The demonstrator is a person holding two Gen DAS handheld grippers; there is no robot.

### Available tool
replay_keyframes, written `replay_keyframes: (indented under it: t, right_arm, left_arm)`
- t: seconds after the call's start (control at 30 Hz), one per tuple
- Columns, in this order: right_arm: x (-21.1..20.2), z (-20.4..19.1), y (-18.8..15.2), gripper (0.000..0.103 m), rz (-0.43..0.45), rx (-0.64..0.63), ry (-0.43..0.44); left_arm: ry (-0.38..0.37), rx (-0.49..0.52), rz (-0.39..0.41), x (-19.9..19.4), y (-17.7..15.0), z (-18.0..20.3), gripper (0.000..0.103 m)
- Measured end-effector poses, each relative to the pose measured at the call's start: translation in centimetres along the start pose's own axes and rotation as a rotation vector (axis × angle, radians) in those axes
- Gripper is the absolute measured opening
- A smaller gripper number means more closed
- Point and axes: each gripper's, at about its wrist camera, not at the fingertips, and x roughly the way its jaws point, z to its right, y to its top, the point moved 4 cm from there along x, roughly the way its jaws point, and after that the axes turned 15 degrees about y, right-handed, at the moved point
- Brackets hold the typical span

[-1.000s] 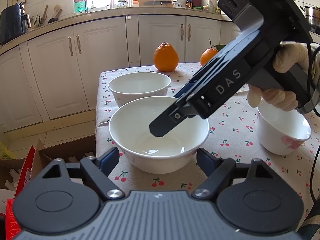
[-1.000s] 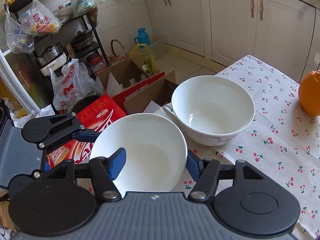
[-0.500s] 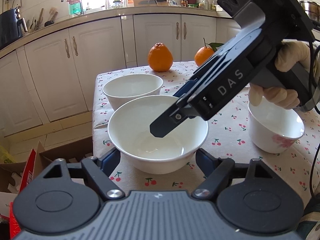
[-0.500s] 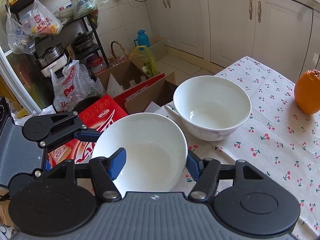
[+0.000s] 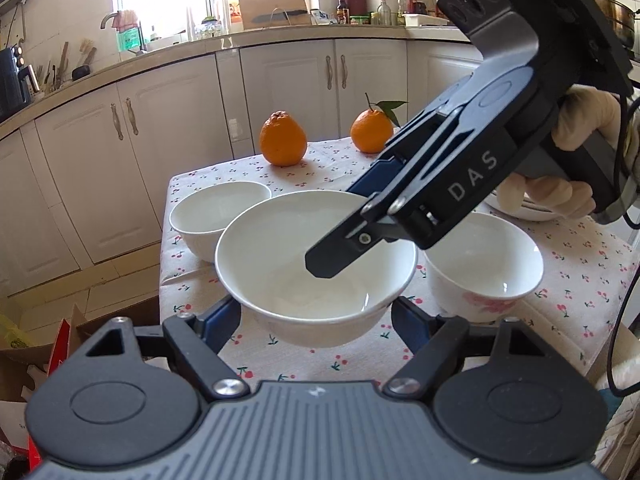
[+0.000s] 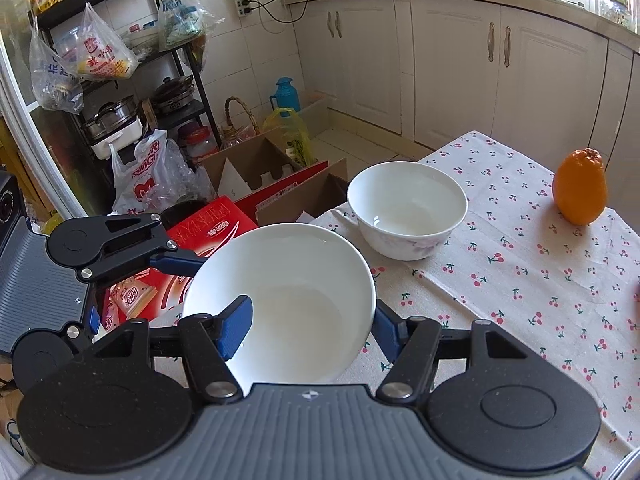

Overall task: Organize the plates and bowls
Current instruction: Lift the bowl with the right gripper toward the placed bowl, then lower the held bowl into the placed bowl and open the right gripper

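A wide white bowl point(image 5: 288, 280) hangs above the cherry-print tablecloth point(image 5: 320, 360). My right gripper point(image 6: 312, 324) is shut on its rim, one blue finger inside and one outside. That gripper point(image 5: 352, 240) reaches into the bowl from the right in the left wrist view. My left gripper point(image 5: 316, 316) is open, a finger either side of the bowl's base; contact cannot be told. A second white bowl point(image 5: 218, 212) stands at the table's far left corner point(image 6: 406, 210). A third bowl with a pink flower point(image 5: 484, 268) stands at the right.
Two oranges point(image 5: 283, 144) point(image 5: 372, 131) sit at the table's far edge. A stack of plates point(image 5: 532, 210) shows behind the right hand. Open cardboard boxes point(image 6: 272, 184) and bags crowd the floor beside the table. White cabinets point(image 5: 132, 160) stand behind.
The wide bowl has been lifted off the cloth and carried right, away from the corner bowl and toward the flowered bowl. Both grippers rose with it.
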Motion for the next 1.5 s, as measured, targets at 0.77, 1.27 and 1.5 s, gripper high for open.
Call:
replay_keyframes:
  t: [0.77,1.27,1.5]
  right_arm:
    - [-8.9,0.2,-5.8,0.070,0.079,0.045,-0.144]
    - [-9.5,1.3,-8.1,0.070,0.074,0.096,-0.155]
    - [-9.3,1.7,-8.9,0.070,0.066,0.122,-0.149]
  left_arm:
    - [-0.148,0.058,0.058,-1.2,2.7,7.7,0.082]
    - [-0.196,0.063,0.012,-0.4,2.3,9.8,0.082]
    - [-0.205,0.075,-0.004,0.0,2.1,10.2,0.082]
